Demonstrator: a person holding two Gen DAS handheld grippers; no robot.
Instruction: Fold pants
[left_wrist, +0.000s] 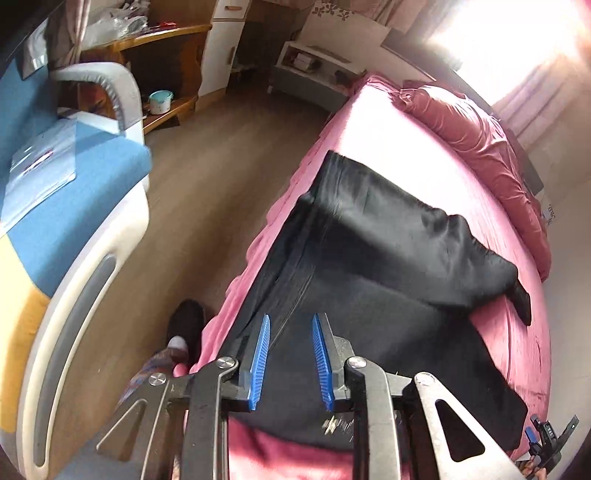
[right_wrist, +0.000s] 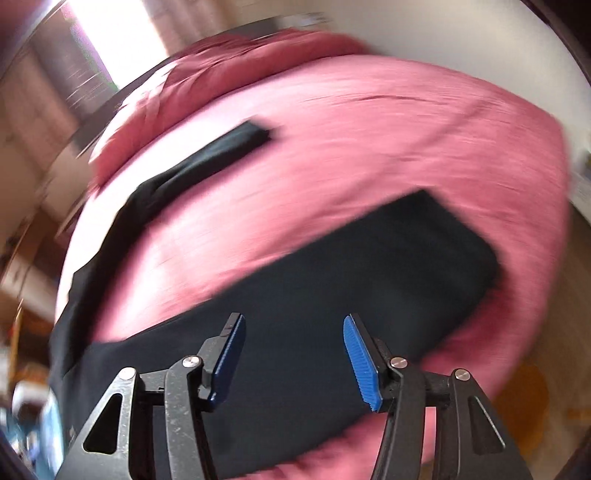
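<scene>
The left tool (left_wrist: 290, 325) hangs above the black pants (left_wrist: 388, 236) with its blue pads (left_wrist: 259, 358) a narrow way apart; nothing sits between them, and they press on no cloth, though dark fabric fills the background right behind the gap. The right tool (right_wrist: 293, 330) stands clearly wider, its two pads (right_wrist: 360, 363) well spread over the pants (right_wrist: 332, 280); it too grips nothing, and whether the tips brush the fabric cannot be told through the blur. The pants lie on the pink bed (left_wrist: 417, 147), near its edge beside the wooden floor (left_wrist: 207, 177); one leg runs along that edge, while the other part lies crosswise toward the middle of the bed, ending in a narrow dark tip. In the right wrist view the near part shows as a broad flat panel with a squared corner, a second strip angling away up the sheet. A crumpled red quilt (left_wrist: 480, 140) lies along the far side of the bed; a blue and white sofa (left_wrist: 74, 192) stands across the floor.
</scene>
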